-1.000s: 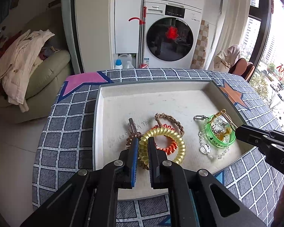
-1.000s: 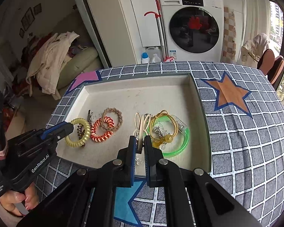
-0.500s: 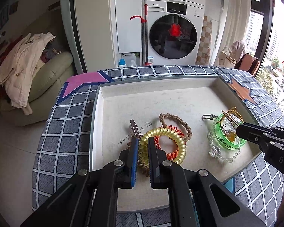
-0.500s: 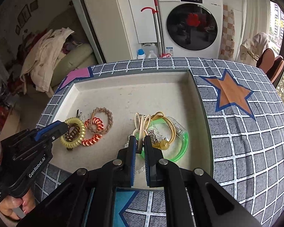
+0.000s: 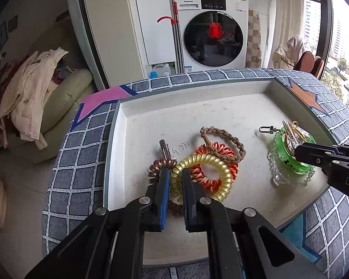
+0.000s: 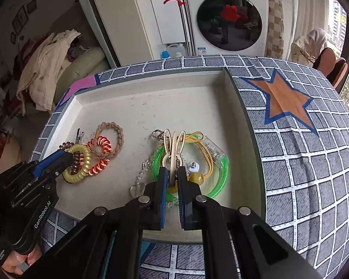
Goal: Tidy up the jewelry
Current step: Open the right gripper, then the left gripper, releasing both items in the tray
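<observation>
A shallow white tray (image 5: 197,107) holds two heaps of jewelry. My left gripper (image 5: 175,174) is shut on a yellow spiral band (image 5: 223,176), which lies over an orange-white spiral band (image 5: 221,150), a brown braided loop (image 5: 230,137) and a copper spiral band (image 5: 158,166). My right gripper (image 6: 172,174) is shut on a cream looped band (image 6: 173,148) over a green bangle (image 6: 221,176), a yellow cord with a bead (image 6: 195,176) and a clear bead chain (image 6: 140,179).
The tray (image 6: 151,107) sits sunk into a grey checked cloth with an orange star (image 6: 283,100) to the right and a pink star (image 5: 102,100) at the back left. A washing machine (image 5: 211,30) and a sofa with clothes (image 5: 35,88) stand beyond.
Both grippers have drawn back toward the tray's near edge and risen a little. The yellow spiral band and the cream band stay gripped. The heaps have shifted slightly.
</observation>
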Demonstrator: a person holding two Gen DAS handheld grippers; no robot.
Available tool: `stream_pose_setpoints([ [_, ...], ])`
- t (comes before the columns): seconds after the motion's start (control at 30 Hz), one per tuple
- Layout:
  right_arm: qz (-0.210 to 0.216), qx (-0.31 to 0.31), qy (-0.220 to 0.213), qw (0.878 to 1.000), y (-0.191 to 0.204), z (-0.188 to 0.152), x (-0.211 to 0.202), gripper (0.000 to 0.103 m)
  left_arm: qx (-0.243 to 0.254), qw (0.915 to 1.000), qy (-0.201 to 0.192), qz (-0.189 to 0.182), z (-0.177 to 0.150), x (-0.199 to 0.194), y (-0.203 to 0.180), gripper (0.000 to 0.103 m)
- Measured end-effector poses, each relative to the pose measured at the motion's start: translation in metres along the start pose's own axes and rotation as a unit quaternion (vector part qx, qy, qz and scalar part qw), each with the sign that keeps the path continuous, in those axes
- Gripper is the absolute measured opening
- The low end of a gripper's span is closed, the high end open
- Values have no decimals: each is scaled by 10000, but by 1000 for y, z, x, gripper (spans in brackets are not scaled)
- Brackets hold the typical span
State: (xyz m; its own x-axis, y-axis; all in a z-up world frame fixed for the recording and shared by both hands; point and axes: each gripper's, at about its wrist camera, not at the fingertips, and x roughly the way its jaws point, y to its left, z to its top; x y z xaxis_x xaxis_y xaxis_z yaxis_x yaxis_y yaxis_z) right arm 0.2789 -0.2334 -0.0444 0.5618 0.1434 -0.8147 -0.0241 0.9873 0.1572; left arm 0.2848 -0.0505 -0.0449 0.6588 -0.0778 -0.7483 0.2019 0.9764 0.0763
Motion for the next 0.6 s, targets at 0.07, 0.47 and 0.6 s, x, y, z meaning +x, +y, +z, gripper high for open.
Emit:
stream_pose_setpoints([
  [0.07,10,0,14,10000,0,1,0,11,-20,10000,-26,-16,1,-2,0,30],
  [0.47,220,141,-312,9992,1,2,-30,48,-87,9996,-250,67,4,-23,3,31],
  [0.6,202,142,-346,9991,0,1,-36,49,-87,9995,-289,63,6,-29,4,31],
])
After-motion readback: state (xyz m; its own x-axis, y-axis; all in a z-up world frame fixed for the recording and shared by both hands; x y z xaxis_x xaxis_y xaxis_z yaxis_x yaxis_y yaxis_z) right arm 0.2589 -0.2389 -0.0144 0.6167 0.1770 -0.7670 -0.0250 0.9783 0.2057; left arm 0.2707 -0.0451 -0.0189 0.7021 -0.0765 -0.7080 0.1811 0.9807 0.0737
